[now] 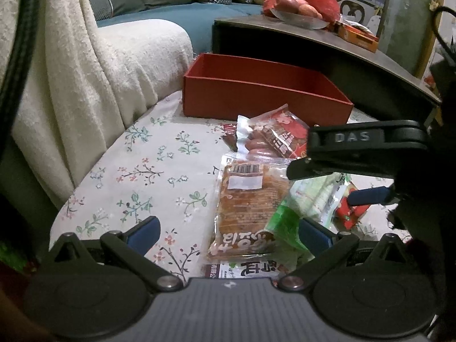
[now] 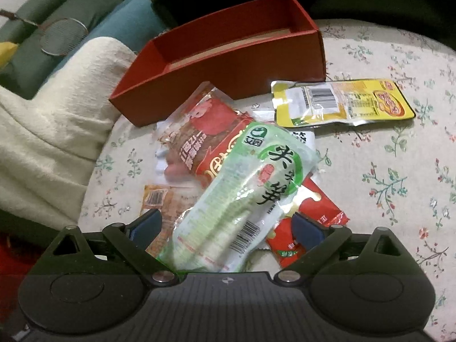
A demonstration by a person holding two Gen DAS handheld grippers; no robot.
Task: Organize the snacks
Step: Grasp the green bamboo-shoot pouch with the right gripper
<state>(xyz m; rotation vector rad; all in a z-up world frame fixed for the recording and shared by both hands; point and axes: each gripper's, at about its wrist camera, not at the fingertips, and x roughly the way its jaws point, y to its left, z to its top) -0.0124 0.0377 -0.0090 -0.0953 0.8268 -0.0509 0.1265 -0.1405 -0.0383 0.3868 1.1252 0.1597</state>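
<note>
Here, red box [image 2: 228, 65] open-topped, floral cloth [image 2: 399, 171] bare rightward

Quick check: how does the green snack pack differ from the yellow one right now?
The green snack pack lies between the open fingers of the right hand-held gripper; the yellow snack pack lies beyond it. The green one rests on top of other packets, while the yellow one lies mostly on the floral cloth beside the red box. Both are sealed, barcoded and outside the box.
</note>
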